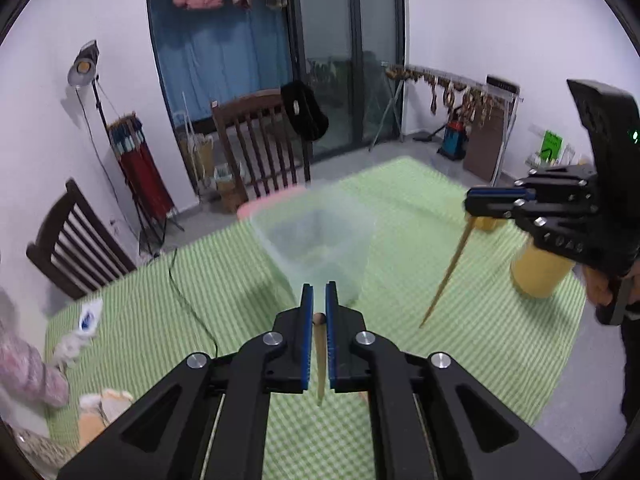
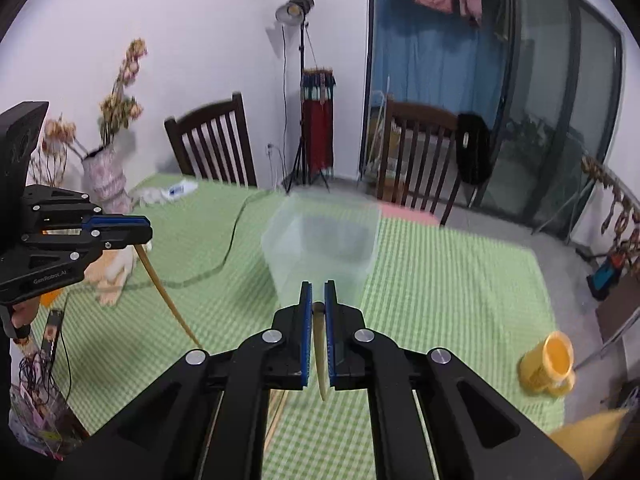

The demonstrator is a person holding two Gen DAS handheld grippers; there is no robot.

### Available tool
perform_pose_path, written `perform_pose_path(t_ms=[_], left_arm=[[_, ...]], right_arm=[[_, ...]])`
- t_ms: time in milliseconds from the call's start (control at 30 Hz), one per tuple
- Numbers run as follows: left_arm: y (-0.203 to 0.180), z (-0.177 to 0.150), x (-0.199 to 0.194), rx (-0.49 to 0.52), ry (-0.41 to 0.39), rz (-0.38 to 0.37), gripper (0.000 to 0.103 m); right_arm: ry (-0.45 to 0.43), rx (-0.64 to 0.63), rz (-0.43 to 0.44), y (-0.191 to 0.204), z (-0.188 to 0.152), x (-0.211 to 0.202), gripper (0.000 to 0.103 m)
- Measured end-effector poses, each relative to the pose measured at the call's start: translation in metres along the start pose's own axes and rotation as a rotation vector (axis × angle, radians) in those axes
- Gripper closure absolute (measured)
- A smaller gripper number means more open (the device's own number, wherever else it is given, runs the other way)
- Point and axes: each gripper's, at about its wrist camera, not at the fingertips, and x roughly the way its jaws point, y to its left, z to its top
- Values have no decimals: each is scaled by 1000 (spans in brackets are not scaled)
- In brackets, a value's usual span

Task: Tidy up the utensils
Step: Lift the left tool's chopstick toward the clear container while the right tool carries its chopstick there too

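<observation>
Gripping one chopstick each above the table's near edge, the left gripper [image 1: 319, 300] and right gripper [image 2: 318, 298] are clenched on thin, hanging chopsticks [image 1: 320, 360] that could pivot and miss the clear container [image 1: 316, 244] mid-table.

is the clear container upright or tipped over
Upright. The clear container stands on its base on the green checked tablecloth, with its open mouth facing up. Motion blur hides whether anything is inside.
</observation>
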Motion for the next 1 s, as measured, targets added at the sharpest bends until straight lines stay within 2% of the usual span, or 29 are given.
perform_pose_path(t_ms=[267, 367, 467, 567, 700, 867, 933, 1000], left_arm=[[13, 116, -41, -14, -177, 8, 100], [22, 150, -37, -40, -209, -1, 100], [37, 172, -14, -74, -207, -22, 100], [54, 176, 29, -111, -167, -50, 100], [76, 163, 111, -166, -27, -78, 100], [94, 140, 199, -199, 110, -54, 100], [99, 136, 219, -200, 131, -54, 100], [101, 128, 227, -203, 116, -46, 100]], right_arm=[[-120, 0, 0, -18, 100, -13, 97], [-140, 11, 4, -28, 122, -4, 97], [-131, 40, 26, -40, 135, 23, 97], [-71, 68, 41, -51, 134, 68, 97], [49, 107, 60, -67, 121, 134, 97], [172, 149, 72, -81, 98, 209, 97], [188, 154, 71, -84, 92, 229, 97], [197, 171, 75, -87, 94, 239, 97]])
